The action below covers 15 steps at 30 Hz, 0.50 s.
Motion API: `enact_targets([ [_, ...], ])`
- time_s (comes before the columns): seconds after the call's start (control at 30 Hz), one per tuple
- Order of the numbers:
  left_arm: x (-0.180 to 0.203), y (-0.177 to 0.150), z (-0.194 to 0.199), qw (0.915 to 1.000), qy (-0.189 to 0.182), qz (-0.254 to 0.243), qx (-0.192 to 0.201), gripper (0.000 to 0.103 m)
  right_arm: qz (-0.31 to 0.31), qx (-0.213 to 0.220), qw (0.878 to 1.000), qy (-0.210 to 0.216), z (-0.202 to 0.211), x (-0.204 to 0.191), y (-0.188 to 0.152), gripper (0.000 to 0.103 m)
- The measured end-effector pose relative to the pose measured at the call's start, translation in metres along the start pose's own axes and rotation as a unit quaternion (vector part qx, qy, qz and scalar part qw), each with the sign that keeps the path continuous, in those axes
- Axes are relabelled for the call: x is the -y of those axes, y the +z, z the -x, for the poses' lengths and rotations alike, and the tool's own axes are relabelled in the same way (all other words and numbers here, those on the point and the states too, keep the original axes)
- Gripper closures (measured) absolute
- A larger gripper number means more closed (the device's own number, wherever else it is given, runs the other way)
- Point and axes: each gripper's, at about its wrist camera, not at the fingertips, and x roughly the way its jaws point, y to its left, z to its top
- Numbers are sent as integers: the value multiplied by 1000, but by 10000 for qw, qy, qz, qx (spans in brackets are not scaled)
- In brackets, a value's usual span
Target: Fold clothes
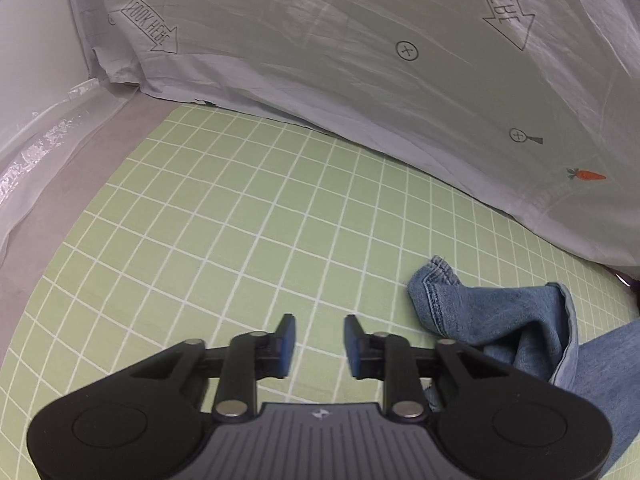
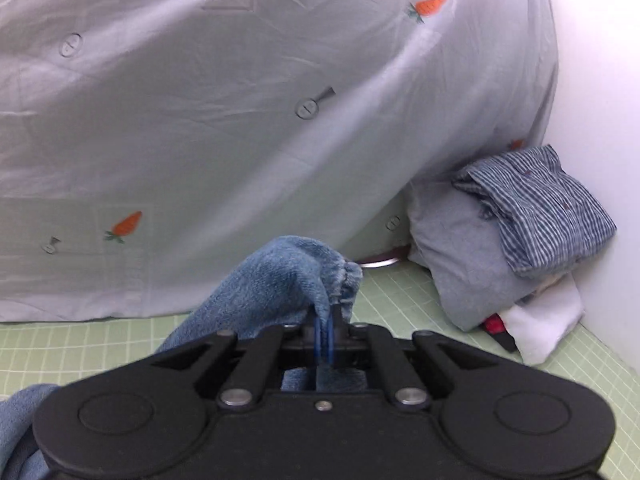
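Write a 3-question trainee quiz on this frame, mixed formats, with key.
1. True or false: the left claw is shut on the jeans.
2. Multiple choice: what does the right claw grip? A) striped shirt B) blue cloth C) white sheet
3. Fill in: the striped shirt lies on top of a ____ of clothes against the wall.

Key:
1. False. It hangs open over the green grid mat, jeans to its right.
2. B, the blue cloth, pinched at its gathered hem.
3. Pile.
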Motion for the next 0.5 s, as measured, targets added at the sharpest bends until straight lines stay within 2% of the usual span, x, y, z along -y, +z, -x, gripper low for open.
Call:
enact_targets([
  [0.03,6,-3,-1,10000,-71,5,-31,54,-252,-289,9993,22,-6,8,-4,82],
  [0.07,11,-6,-2,9999,-149,1,-68,51,-475,-487,9976,110,-8,14,-12,58],
  [0.1,18,-8,-3,9997,-239,-12,-112,47,-687,-662,9952,211,-9,20,-20,41],
  [0.2,40,-13,-3,9981,-567,-139,-187,35,-1385,-1297,9800,603,-9,28,-56,29],
  [0.27,54,-14,-2,9962,-822,-229,-199,33,-1838,-1764,9637,802,-10,32,-82,26],
  [0.3,61,-14,-1,9949,-948,-259,-205,28,-2061,-1994,9538,900,-10,33,-95,26],
  [0.43,82,-15,-1,9903,-1336,-241,-305,21,-2548,-2624,9270,835,-3,30,-135,24],
  [0.5,90,-19,-4,9897,-1333,-377,-369,19,-2776,-2925,9117,789,1,28,-155,20],
])
